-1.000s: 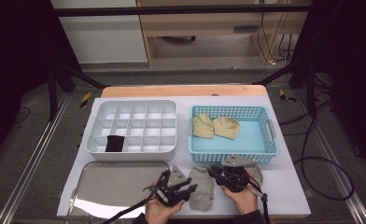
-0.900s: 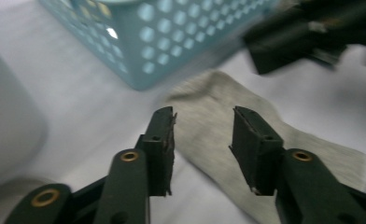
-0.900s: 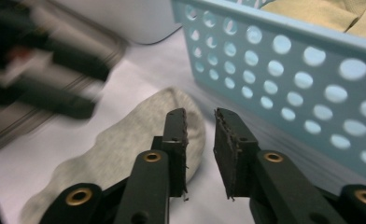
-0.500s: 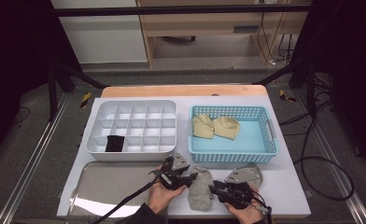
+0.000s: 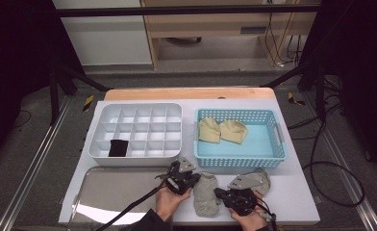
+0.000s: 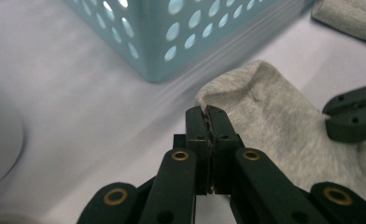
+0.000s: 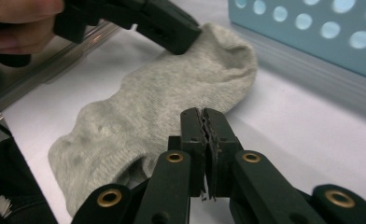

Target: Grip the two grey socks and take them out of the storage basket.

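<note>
A grey sock [image 5: 205, 195] [image 6: 274, 126] [image 7: 148, 107] lies flat on the white table near its front edge, just before the blue basket [image 5: 239, 161]. My left gripper [image 5: 194, 180] [image 6: 208, 112] has just been closing and is shut on the sock's end nearest the basket, and the cloth puckers up at its tips. My right gripper [image 5: 219, 193] [image 7: 203, 114] has also just been closing and is shut on the sock's side edge. In the right gripper view the left gripper's jaws [image 7: 172, 28] touch the far end of the sock.
The basket holds two yellow socks [image 5: 209, 130] [image 5: 233, 131]. A white divided tray [image 5: 136, 159] at the left holds one black item [image 5: 118, 147]. A metal tray [image 5: 114, 187] lies at the front left. A second grey sock [image 5: 261, 177] lies right of my right gripper.
The left gripper moved away from the person to the sock's basket end. The right gripper drew back toward the table's front edge. Both pairs of jaws have closed.
</note>
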